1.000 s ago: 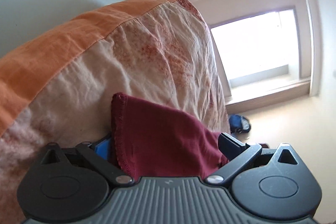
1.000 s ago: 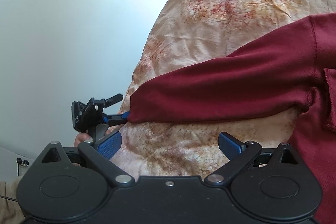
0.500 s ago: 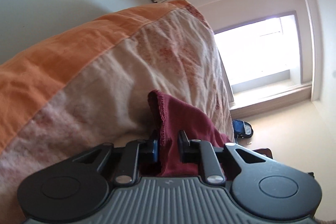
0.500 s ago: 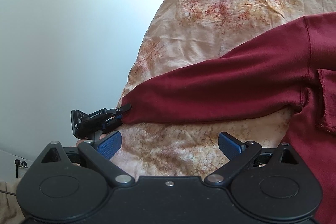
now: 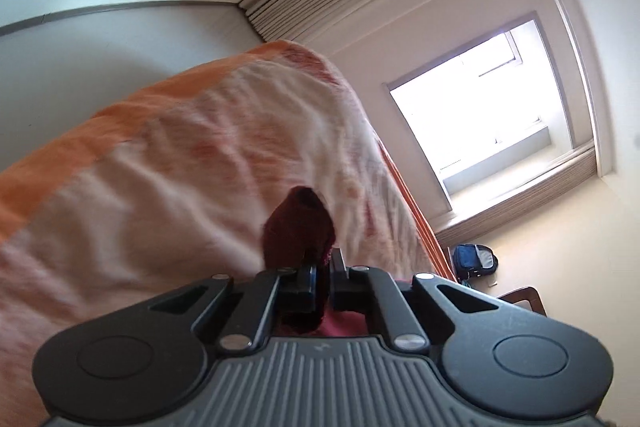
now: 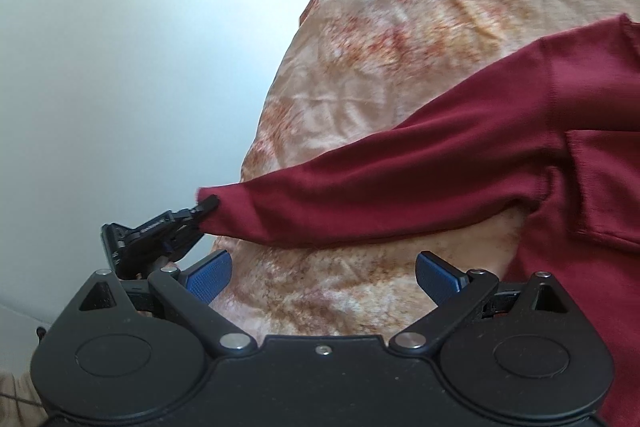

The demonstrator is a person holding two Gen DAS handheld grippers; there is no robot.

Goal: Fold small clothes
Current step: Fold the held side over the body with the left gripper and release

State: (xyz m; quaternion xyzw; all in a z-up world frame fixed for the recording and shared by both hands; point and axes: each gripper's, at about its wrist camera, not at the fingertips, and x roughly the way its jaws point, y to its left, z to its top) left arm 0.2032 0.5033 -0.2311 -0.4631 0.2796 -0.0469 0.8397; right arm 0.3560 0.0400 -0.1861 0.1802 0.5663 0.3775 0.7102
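A dark red long-sleeved garment lies spread on a bed covered by a cream bedspread with rusty orange blotches and a plain orange border; the bedspread serves as the landmark here. The left gripper is clenched tight on the cuff end of one sleeve, a bunch of the red cloth sticking up between its two black fingers and lifted just above the bedspread's near edge. From the right wrist view that same sleeve stretches from the garment's body out to the bedspread's left edge, where the left gripper pinches its tip. The right gripper hangs released over the bedspread just below the stretched sleeve, its blue pads standing wide apart with only bedspread showing between them. Beyond the bedspread's far side are a bright window and a blue bag on the floor
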